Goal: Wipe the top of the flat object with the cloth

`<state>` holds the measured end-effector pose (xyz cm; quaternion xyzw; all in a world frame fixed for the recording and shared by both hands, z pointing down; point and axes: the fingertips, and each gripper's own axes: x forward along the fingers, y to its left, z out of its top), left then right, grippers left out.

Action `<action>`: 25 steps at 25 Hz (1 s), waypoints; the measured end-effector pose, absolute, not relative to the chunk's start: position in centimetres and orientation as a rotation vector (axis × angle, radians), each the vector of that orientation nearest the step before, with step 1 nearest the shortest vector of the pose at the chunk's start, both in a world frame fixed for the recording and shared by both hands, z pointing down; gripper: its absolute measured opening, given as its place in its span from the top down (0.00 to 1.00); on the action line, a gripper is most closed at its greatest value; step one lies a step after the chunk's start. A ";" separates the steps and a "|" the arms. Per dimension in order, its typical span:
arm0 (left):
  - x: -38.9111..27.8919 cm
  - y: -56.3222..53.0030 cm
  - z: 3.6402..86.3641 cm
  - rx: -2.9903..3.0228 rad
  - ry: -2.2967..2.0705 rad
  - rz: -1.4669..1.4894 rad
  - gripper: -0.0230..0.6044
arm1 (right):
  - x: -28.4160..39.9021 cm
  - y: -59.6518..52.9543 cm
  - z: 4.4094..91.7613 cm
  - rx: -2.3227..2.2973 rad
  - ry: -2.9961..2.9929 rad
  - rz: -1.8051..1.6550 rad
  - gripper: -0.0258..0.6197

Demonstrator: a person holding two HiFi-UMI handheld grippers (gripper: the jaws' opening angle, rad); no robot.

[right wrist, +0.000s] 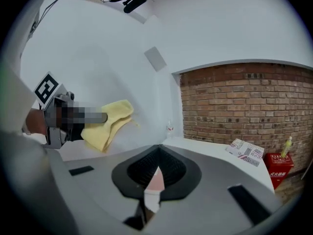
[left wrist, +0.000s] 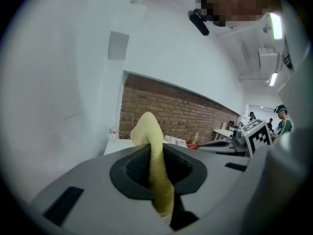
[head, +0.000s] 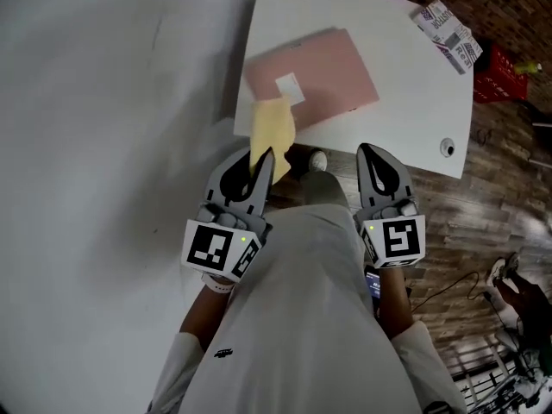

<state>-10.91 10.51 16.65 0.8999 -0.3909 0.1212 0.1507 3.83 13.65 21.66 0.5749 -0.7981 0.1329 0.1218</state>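
Both jaws of the left hand-held gripper are pinched on the yellow cloth, whose free end shows over the near corner of the pink flat object lying on the white surface. Just beside it, the right hand-held gripper is closed and empty.

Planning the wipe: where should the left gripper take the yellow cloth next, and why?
Probably lower the left gripper forward until the yellow cloth lies on the pink folder: the cloth sits clamped in its jaws above the folder's near edge.
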 end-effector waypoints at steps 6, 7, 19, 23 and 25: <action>-8.3 7.9 17.5 2.567 -1.106 0.351 0.87 | 6.6 11.0 21.4 1.726 -2.322 0.390 0.95; -7.9 7.7 17.6 2.570 -1.097 0.350 0.87 | 6.9 10.8 21.4 1.733 -2.319 0.386 0.95; -4.1 4.9 20.1 2.559 -0.979 0.325 0.87 | 9.1 9.0 24.1 1.707 -2.255 0.424 0.95; -2.9 4.1 21.1 2.554 -0.936 0.356 0.87 | 9.9 8.1 25.1 1.687 -2.233 0.448 0.95; -2.2 3.2 22.2 2.554 -0.912 0.366 0.87 | 10.5 7.0 26.4 1.685 -2.214 0.441 0.95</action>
